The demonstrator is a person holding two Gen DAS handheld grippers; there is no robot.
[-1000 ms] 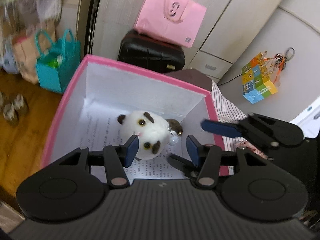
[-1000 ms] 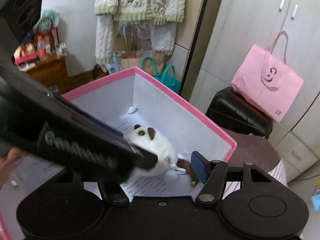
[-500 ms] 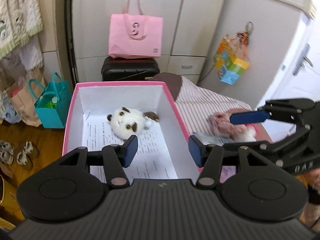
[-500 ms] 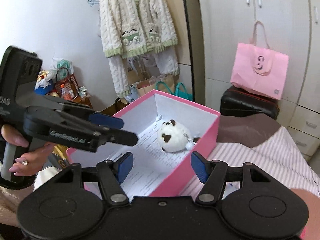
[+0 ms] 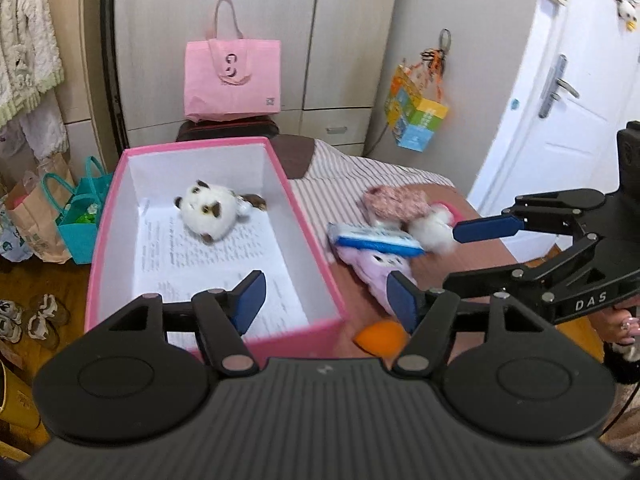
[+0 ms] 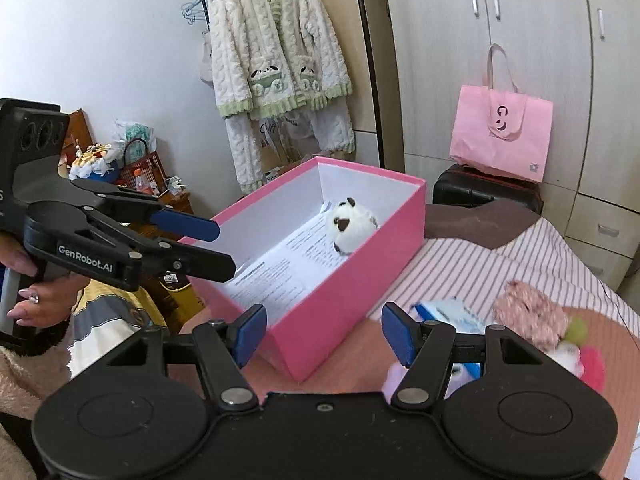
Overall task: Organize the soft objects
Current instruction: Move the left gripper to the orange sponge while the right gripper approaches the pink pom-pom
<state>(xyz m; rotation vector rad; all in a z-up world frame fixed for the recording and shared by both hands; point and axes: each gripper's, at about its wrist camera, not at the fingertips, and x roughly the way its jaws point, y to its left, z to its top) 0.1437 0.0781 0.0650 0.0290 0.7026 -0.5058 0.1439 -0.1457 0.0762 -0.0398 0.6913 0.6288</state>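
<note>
We are pulling both grippers back from the pink box (image 5: 308, 240), leaving the panda plush (image 5: 206, 210) inside. The left gripper (image 5: 324, 300) is opening on nothing and the right gripper (image 6: 324, 336) is standing spread and empty. Beside the box the purple plush (image 5: 376, 268) is probably light and squashy, so we are favouring a pinch across its body.

Pale wardrobes (image 5: 256, 40) were seen along the back wall, a white door (image 5: 560, 120) at the right, and a wooden floor (image 5: 52, 280) at the left. A cardigan (image 6: 276, 60) was hung by the white wall (image 6: 100, 40).

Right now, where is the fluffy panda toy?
The panda toy lies inside the pink box, near its far end on the printed paper, left of the other soft toys on the bed.
</note>
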